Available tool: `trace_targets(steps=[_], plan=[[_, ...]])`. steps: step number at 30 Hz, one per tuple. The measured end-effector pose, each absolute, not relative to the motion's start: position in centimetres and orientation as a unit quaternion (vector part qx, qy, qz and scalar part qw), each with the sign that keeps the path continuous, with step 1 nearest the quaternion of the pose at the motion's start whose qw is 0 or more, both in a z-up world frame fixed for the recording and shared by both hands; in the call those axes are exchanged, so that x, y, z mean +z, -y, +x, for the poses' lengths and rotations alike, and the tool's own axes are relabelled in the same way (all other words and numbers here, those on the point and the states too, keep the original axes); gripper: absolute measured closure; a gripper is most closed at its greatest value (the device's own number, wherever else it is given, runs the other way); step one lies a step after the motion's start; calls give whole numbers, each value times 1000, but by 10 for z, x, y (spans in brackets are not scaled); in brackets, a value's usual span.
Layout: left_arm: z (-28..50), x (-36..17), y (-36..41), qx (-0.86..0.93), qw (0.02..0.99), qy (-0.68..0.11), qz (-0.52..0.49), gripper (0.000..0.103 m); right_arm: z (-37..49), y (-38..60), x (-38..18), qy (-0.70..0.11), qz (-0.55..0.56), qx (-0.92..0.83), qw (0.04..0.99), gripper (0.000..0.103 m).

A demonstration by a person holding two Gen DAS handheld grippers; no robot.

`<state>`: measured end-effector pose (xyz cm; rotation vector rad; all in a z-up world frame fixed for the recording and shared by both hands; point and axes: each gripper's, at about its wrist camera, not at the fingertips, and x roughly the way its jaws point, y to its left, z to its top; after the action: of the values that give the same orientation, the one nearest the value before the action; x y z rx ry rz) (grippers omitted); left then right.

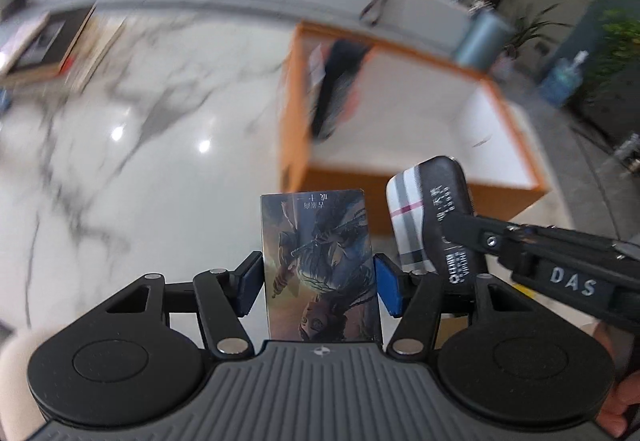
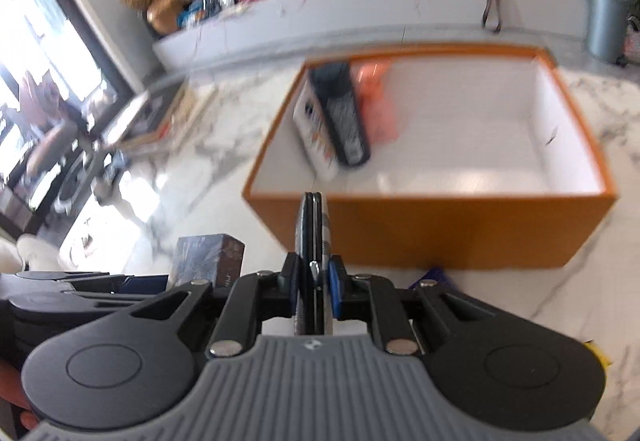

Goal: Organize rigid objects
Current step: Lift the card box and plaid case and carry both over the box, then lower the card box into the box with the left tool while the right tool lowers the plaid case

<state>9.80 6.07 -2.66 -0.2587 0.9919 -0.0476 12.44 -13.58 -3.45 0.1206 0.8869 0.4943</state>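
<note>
An illustrated card (image 1: 320,269) is pinched flat between the blue pads (image 1: 387,291) of the left gripper (image 1: 316,287), one long edge against each pad. The card stands upright out of the jaws, and its far short edge reaches past the fingertips toward the marble floor (image 1: 140,113).

Just to the right of the left gripper, a slim black key-like case with a striped plaid face (image 1: 430,225) is seen, gripped from the side by the right gripper (image 2: 314,287). In the right wrist view the same case (image 2: 314,237) is seen edge-on, and the jaws are pressed nearly together on it, pads touching both faces. Its far end projects well beyond the fingertips and points at the near wall of the orange box (image 2: 440,229).

The box stands ahead of both tools, open at the top, its interior white. A dark remote-like item (image 2: 344,113), a white packet (image 2: 314,129) and a pink item (image 2: 378,105) are gathered against the inner wall on the left side; they look blurred. The rest of the box floor, to the right of them, is bare, so wide room is left inside. The near rim lies just beyond the tip of the case in the right wrist view.

Between the left gripper and the box, only open marble is seen. To the left of the right gripper, the card (image 2: 208,261) held by the left gripper (image 2: 132,283) is seen close by, apart from the case. A blue object (image 2: 434,277) lies on the floor below the near wall of the box, partly hidden by the right gripper. A flat frame (image 1: 44,41) lies far to the left.
</note>
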Motion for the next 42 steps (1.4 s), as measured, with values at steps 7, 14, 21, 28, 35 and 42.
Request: trace_targets(steps=[7,14,21,28,35,42], plan=[[149,17,-31,-59,886,-451,-93,36,135,173,14,-353,98,210,906,88],[214,9,0,-46,870,-484,-76,36,184,185,21,-329,106,180,921,88],[249,-24,14,-12,837,-544,-60,36,237,191,-7,-350,96,157,918,88],[270,-59,23,18,811,-584,-29,36,258,200,-41,-378,111,166,904,88],[278,-88,36,39,779,-626,26,35,265,203,-69,-409,126,175,887,88],[282,-115,42,64,756,-647,73,35,268,208,-83,-427,133,178,876,88]])
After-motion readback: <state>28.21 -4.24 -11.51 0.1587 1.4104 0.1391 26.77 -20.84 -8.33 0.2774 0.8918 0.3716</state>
